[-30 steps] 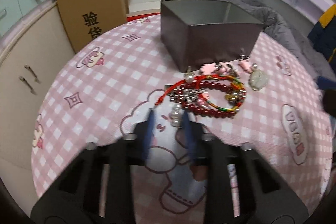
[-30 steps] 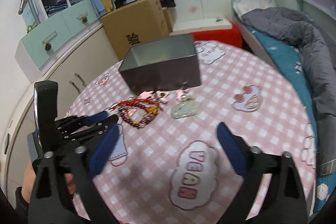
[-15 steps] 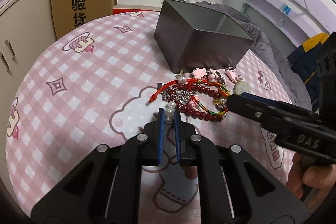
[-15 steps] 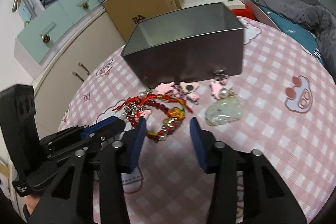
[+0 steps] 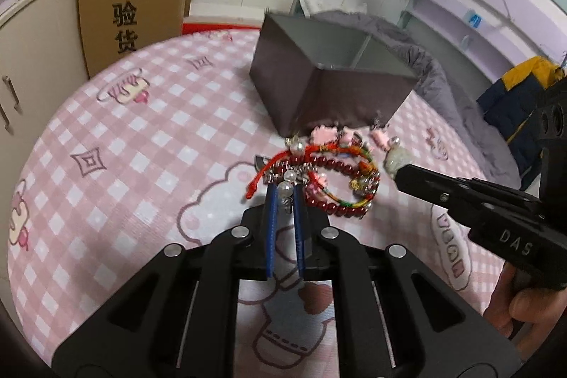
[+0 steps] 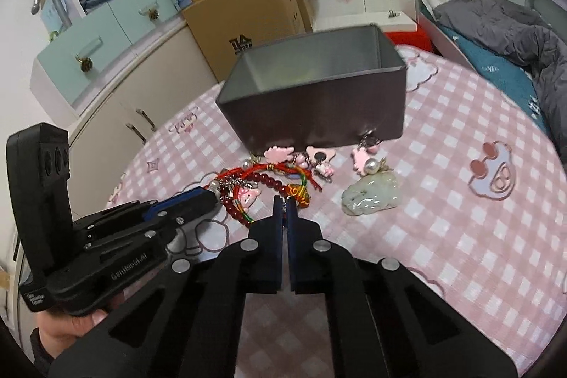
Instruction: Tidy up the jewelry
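Note:
A tangle of jewellery lies on the pink checked tablecloth [image 5: 124, 147] in front of an open grey metal box [image 5: 340, 94] [image 6: 319, 108]. It holds a dark red bead bracelet [image 5: 329, 208] [image 6: 269, 181], a multicolour cord bracelet [image 6: 299, 192], pink charms [image 6: 280, 153] and a pale jade pendant [image 6: 370, 195] [image 5: 395, 158]. My left gripper [image 5: 284, 192] [image 6: 198, 199] is shut on a small pearl charm [image 5: 285, 188] at the pile's near left edge. At the edge of the cord bracelet my right gripper [image 6: 284, 201] [image 5: 400, 170] is shut. Whether cord is pinched between its jaws I cannot tell.
A cardboard box [image 5: 131, 6] leans on the cream cupboards behind the round table. Beyond the table's right side is a bed with a grey duvet [image 6: 496, 23]. A hand [image 5: 524, 307] holds the right gripper at the lower right.
The right jaws have gone from wide apart to shut while moving in to the pile. The left fingers have drawn closer around the pearl charm, and that view has tilted slightly.

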Motion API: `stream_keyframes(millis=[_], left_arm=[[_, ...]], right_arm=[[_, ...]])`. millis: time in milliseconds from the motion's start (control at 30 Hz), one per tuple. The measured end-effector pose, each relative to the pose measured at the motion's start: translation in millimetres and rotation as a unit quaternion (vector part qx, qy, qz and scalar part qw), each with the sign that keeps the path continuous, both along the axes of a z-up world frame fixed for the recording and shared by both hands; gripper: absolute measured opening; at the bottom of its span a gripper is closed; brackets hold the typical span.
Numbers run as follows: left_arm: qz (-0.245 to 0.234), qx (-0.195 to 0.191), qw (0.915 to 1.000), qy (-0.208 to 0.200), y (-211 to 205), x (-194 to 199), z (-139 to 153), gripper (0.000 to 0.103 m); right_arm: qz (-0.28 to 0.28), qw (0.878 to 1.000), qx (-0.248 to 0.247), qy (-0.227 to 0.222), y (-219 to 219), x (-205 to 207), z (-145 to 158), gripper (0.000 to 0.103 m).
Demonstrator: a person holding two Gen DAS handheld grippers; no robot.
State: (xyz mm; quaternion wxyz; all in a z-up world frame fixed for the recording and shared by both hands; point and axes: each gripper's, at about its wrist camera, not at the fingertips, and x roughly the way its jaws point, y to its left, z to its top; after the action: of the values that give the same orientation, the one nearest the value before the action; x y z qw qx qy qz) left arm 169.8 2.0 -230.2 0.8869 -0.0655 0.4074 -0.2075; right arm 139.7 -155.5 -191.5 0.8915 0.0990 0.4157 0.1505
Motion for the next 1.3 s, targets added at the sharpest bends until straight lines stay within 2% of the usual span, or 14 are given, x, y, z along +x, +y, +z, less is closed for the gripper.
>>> stream_keyframes(millis=[100,167,233,267,533,600,800,1000,1100,1167,1200,1233,1300], left_arm=[[0.004,0.013,0.9997,-0.022,1.1,-9.2,6.8,0.009],[0.003,0.011,0.9997,-0.023,1.9,-13.7,7.9,0.009],[0.006,0.012,0.9996,-0.025,3.7,-18.2,8.4,0.009],[0.008,0.01,0.9996,-0.026,5.0,-20.3,9.1,0.009],[0.023,0.013,0.9987,-0.045,21.9,-41.3,24.9,0.009],[0.026,0.013,0.9985,-0.047,24.7,-43.0,26.8,0.009],[0.028,0.006,0.9985,-0.047,31.3,-47.0,28.9,0.009],[0.026,-0.007,0.9977,-0.062,36.2,-57.1,43.6,0.009],[0.024,-0.008,0.9969,-0.074,37.3,-62.3,54.8,0.009],[0.024,-0.009,0.9965,-0.079,37.8,-64.8,58.7,0.009],[0.025,-0.01,0.9964,-0.081,37.7,-66.3,60.7,0.009],[0.024,-0.009,0.9963,-0.082,37.4,-67.7,61.8,0.009],[0.023,-0.006,0.9962,-0.083,36.2,-70.3,62.7,0.009]], right_arm=[[0.005,1.0,0.01,0.003,-5.5,-1.4,5.2,0.001],[0.0,1.0,0.011,0.011,-6.3,1.9,3.8,0.006],[-0.003,1.0,0.001,0.015,-4.4,7.3,0.2,0.02],[-0.001,1.0,0.001,0.019,-2.3,10.3,-2.9,0.02],[0.015,0.999,-0.028,0.039,17.8,23.2,-19.9,0.02],[0.016,0.999,-0.04,0.02,18.3,18.1,-17.7,0.012],[0.021,0.999,-0.033,-0.008,6.6,0.1,-3.7,0.005],[0.028,0.999,-0.01,-0.045,-10.4,-18.6,23.5,0.005],[0.038,0.999,-0.015,-0.025,-10.5,-15.4,25.0,0.006],[0.029,0.999,-0.022,-0.009,-8.4,-10.6,16.4,0.018],[0.027,0.999,-0.023,0.0,-7.9,-9.0,10.8,0.035],[0.026,0.999,-0.02,0.004,-5.8,-7.7,6.2,0.04],[0.025,0.999,-0.016,0.011,0.1,-3.2,-2.4,0.04]])
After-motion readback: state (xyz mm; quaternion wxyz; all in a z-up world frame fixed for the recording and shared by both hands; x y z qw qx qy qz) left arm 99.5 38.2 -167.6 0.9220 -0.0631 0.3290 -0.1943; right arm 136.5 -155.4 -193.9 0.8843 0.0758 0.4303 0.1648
